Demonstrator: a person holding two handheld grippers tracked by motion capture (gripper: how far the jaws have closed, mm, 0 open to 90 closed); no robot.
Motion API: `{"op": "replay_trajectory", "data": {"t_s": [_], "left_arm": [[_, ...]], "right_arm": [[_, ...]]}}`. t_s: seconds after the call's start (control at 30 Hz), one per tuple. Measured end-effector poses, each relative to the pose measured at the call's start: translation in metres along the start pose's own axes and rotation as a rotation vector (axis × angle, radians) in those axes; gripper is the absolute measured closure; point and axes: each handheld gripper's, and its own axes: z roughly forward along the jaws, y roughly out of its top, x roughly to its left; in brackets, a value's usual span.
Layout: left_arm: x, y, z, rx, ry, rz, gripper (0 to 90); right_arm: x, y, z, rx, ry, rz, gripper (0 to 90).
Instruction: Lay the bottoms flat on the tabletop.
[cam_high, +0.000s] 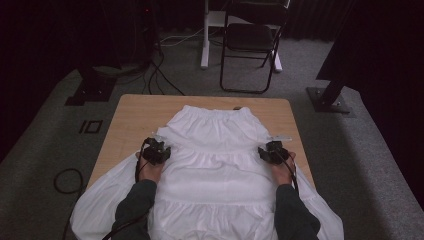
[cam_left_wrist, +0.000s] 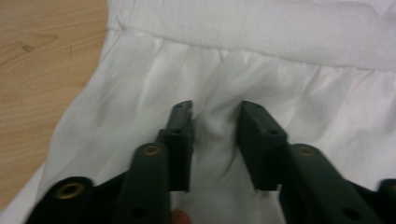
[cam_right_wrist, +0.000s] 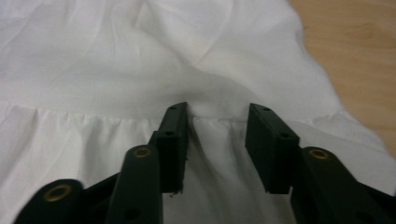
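A white tiered skirt (cam_high: 215, 165) lies flat on the wooden table (cam_high: 132, 115), waistband at the far end and hem hanging over the near edge. My left gripper (cam_high: 160, 145) rests on the skirt's left side near a gathered seam. In the left gripper view its jaws (cam_left_wrist: 217, 109) stand partly apart, pressing a puckered ridge of cloth (cam_left_wrist: 212, 135) between them. On the skirt's right side my right gripper (cam_high: 272, 148) sits at the same height. Its jaws (cam_right_wrist: 218, 109) are apart, tips down on a gathered seam (cam_right_wrist: 93, 116), with flat cloth lying between them.
Bare wood (cam_left_wrist: 37, 70) shows left of the skirt and more bare wood (cam_right_wrist: 355, 56) shows to its right. A small light object (cam_high: 281, 137) lies by the right edge. Beyond the table stand a black folding chair (cam_high: 250, 40) and floor cables (cam_high: 160, 75).
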Motion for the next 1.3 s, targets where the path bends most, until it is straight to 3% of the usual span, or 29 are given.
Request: {"op": "replay_trajectory", "data": {"t_s": [0.07,0.3,0.43,0.5,0.6,0.73,0.87,0.97,1.07,1.13,1.23,1.3], "left_arm": [[-0.006,0.004,0.004,-0.008,0.004,0.014,72.2],[-0.024,0.013,0.017,-0.052,-0.067,0.008,66.3],[-0.029,0.016,0.019,-0.052,-0.069,0.029,65.7],[-0.028,0.021,0.022,-0.044,-0.018,0.050,68.6],[-0.018,0.020,0.023,-0.043,0.064,0.043,70.4],[0.002,0.016,0.020,-0.027,0.158,0.047,71.8],[0.039,0.000,0.013,-0.050,0.176,-0.057,71.8],[0.058,-0.010,0.006,-0.045,0.230,-0.064,71.7],[0.066,-0.006,0.003,0.005,0.219,-0.097,68.6],[0.065,-0.002,0.001,0.029,0.179,-0.104,62.9],[0.058,-0.004,-0.013,-0.035,0.096,-0.093,57.6],[0.054,-0.008,-0.023,-0.040,0.054,-0.085,55.9]], "right_arm": [[-0.008,0.004,0.004,0.005,-0.029,0.018,60.9],[-0.040,0.001,0.002,0.003,-0.106,0.118,61.1],[-0.045,0.000,0.001,0.005,-0.121,0.147,61.2],[-0.040,0.002,0.003,0.000,-0.113,0.151,61.3],[-0.027,0.006,0.009,-0.012,-0.076,0.115,60.7],[-0.002,0.017,0.019,-0.011,-0.033,0.068,60.4],[0.024,0.028,0.029,-0.010,0.020,0.014,57.1],[0.043,0.037,0.035,0.009,0.072,-0.042,53.7],[0.058,0.042,0.033,0.039,0.081,-0.115,46.2],[0.061,0.040,0.028,0.049,0.090,-0.144,41.4],[0.056,0.032,0.018,0.047,0.086,-0.154,40.6],[0.049,0.026,0.010,0.050,0.105,-0.121,40.4]]}}
